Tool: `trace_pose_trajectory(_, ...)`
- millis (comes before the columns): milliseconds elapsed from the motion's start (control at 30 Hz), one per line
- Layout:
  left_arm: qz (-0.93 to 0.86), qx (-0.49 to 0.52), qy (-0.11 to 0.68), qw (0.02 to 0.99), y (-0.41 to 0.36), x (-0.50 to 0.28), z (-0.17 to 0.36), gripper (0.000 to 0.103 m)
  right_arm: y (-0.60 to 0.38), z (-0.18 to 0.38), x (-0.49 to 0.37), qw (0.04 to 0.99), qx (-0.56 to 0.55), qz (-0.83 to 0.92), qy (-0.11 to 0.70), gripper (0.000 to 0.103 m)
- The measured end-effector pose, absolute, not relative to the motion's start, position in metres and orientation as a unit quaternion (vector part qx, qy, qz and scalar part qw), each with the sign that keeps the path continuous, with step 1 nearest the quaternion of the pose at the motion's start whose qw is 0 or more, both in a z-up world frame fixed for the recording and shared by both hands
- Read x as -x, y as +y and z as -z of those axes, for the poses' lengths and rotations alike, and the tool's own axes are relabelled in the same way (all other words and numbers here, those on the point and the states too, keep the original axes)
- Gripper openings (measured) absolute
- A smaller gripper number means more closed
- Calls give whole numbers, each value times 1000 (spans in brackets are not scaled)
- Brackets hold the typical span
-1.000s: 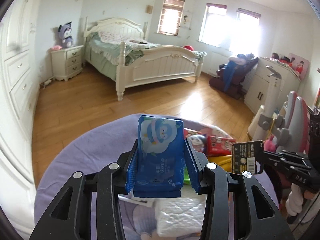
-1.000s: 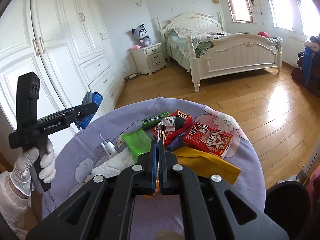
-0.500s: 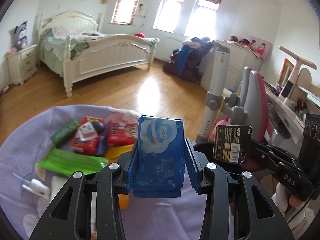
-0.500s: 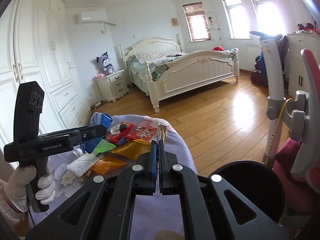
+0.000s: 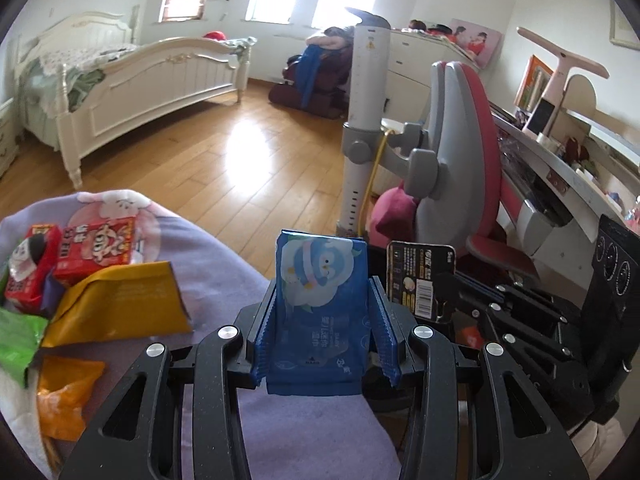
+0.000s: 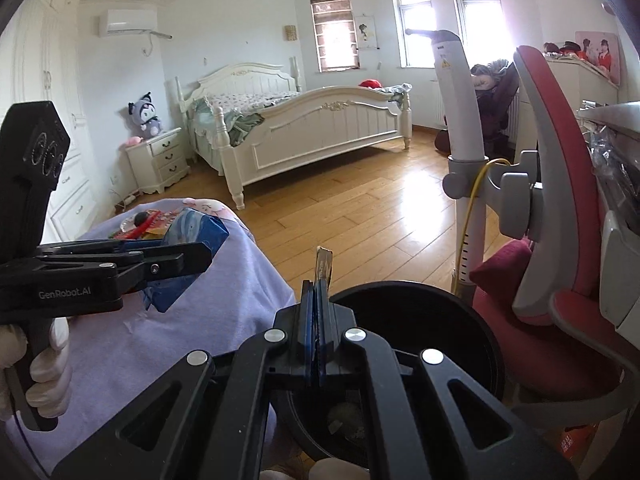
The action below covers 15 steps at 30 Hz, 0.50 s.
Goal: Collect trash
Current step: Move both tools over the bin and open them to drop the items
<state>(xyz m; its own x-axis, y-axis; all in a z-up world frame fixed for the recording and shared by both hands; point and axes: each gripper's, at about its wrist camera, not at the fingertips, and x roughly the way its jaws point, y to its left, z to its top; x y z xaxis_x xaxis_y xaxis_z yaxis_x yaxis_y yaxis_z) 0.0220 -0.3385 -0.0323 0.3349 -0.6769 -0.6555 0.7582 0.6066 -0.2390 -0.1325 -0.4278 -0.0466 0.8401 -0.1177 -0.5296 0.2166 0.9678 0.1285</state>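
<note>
My left gripper (image 5: 322,320) is shut on a blue wipes packet (image 5: 320,300) with a penguin print, held upright above the right edge of the purple table (image 5: 312,436). The packet also shows in the right wrist view (image 6: 192,240). My right gripper (image 6: 318,300) is shut on a thin black card wrapper (image 6: 323,264), seen flat in the left wrist view (image 5: 420,276). It hangs over the black round trash bin (image 6: 460,320), which stands beside the table.
On the table lie red snack boxes (image 5: 94,248), a yellow packet (image 5: 120,304), an orange wrapper (image 5: 64,396) and a green wrapper (image 5: 16,340). A pink and grey chair (image 5: 460,168) and a white post (image 6: 460,120) stand right of the bin. A white bed (image 6: 304,128) lies across the wooden floor.
Both grippers have swung to the right, away from the trash pile, each keeping its item. The right gripper now sits over the bin, and the left gripper is at the table's right edge.
</note>
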Motion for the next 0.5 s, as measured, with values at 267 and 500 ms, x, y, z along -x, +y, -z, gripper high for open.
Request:
trace_pose_trajectory(267, 464, -66, 396, 789, -378, -18, 53, 43, -442, 73, 141, 944, -98, 109, 295, 3)
trace_pose_trajectory(500, 476, -70, 413, 773, -398, -16, 68, 43, -455, 88, 145, 936, -111, 121, 311, 3)
